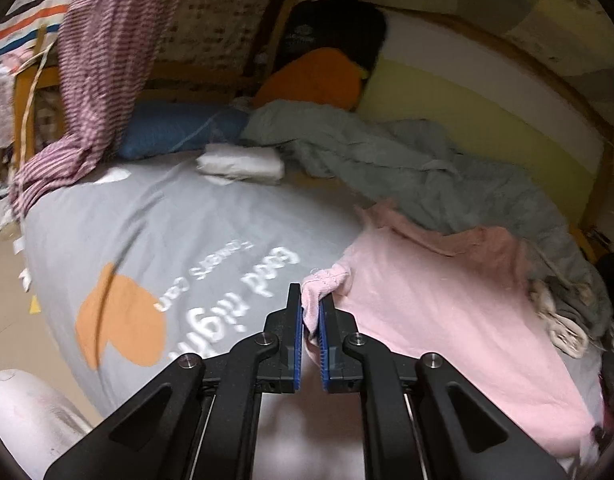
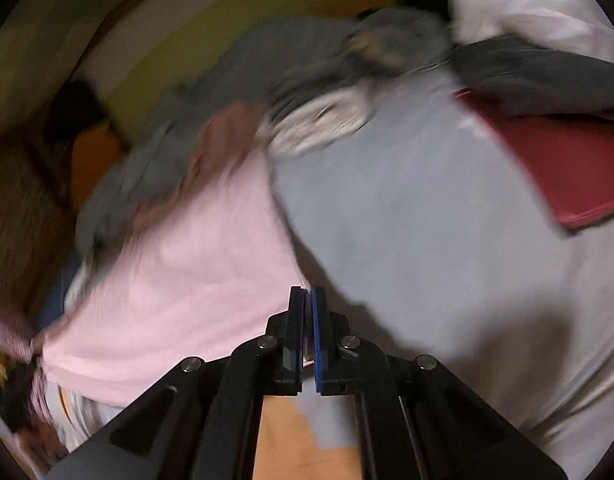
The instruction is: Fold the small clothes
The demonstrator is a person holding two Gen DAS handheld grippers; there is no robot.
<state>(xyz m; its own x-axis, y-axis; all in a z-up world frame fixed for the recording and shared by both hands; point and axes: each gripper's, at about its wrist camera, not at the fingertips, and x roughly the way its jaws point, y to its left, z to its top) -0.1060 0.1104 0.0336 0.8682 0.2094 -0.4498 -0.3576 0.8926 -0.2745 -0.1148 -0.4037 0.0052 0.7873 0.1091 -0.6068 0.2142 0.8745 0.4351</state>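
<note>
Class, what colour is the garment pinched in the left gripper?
Pale pink. The garment shows best in the left wrist view, a corner clamped in the left gripper.

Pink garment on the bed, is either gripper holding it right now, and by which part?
The left gripper pinches the pink garment by a bunched hem corner. The right gripper is shut at the garment's edge; whether it holds fabric cannot be told.

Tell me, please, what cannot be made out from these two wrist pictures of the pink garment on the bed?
- Right wrist view: motion blur smears everything; whether the shut right claw pinches the pink garment cannot be told.
- Left wrist view: the left claw covers the garment's pinched corner; the picture's lower edge cuts off its hem.
- Left wrist view: the bedsheet print is blurred, partly unreadable.
- Left wrist view: the grey blanket hides the garment's far edge.
</note>
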